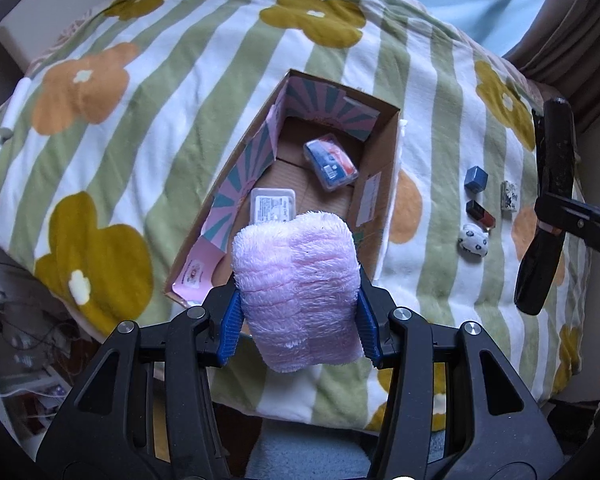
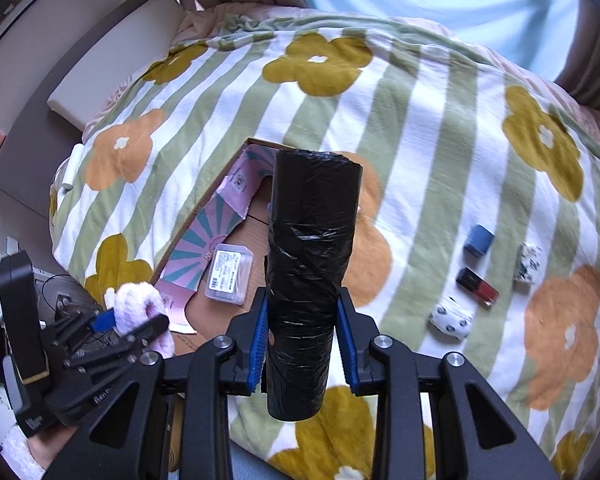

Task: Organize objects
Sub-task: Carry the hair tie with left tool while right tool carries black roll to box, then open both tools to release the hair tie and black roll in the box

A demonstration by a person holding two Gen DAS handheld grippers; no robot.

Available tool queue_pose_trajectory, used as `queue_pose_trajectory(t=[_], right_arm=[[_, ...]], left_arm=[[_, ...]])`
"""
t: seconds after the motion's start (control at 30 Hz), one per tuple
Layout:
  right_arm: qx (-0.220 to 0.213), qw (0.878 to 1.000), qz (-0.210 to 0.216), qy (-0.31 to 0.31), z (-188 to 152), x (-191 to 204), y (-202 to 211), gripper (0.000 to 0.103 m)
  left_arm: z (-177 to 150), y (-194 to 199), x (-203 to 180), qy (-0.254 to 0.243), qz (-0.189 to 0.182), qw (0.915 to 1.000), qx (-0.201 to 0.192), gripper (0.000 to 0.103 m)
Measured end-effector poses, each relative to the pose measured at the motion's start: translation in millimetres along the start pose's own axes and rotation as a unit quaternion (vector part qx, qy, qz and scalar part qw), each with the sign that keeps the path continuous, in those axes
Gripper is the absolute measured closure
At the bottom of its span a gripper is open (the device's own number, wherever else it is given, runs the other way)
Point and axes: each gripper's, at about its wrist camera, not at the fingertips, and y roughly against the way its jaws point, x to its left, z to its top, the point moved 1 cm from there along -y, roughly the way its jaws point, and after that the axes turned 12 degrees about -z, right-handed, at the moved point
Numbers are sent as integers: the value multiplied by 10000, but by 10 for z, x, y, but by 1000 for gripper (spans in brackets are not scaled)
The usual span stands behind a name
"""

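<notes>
Both grippers loaded, and the cardboard box lies straight ahead of the left one.

The left gripper (image 1: pixel 300 312) pinches a fluffy pink towel (image 1: pixel 296 284) between its blue pads, and in the left wrist view the open cardboard box (image 1: pixel 383 184) sits just above the towel at frame centre, its long axis running from lower left to upper right. Inside it lie a white plastic case (image 1: pixel 272 204) and a blue-and-red packet (image 1: pixel 331 164). The right gripper (image 2: pixel 301 336) is clamped on a black wrapped roll (image 2: pixel 309 264) standing along its fingers; in its own view the box peeks out left of and behind the roll. So the left hand looks nearer the box, with the towel likely first in. Loose on the flowered blanket (image 1: pixel 180 92), right of the box: a blue cube (image 1: pixel 475 178), a red-and-black tube (image 1: pixel 481 214) and a spotted white ball (image 1: pixel 472 242).
</notes>
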Motion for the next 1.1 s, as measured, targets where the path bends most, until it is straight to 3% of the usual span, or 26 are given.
queue_pose_trajectory(t=[0.27,0.67,1.1], right_arm=[[355,9988,141,300,396,403,-574,74],[1036,9919,203,700,732,784,-1550,74],[1399,9858,333,872,720,874,-1857,73]], left_arm=[[12,-388,296,205,-14,9994,288,58],[100,-1054,423,179,-181,9964,804,58],[34,-1308,367,15,-282,9939,1067,58]])
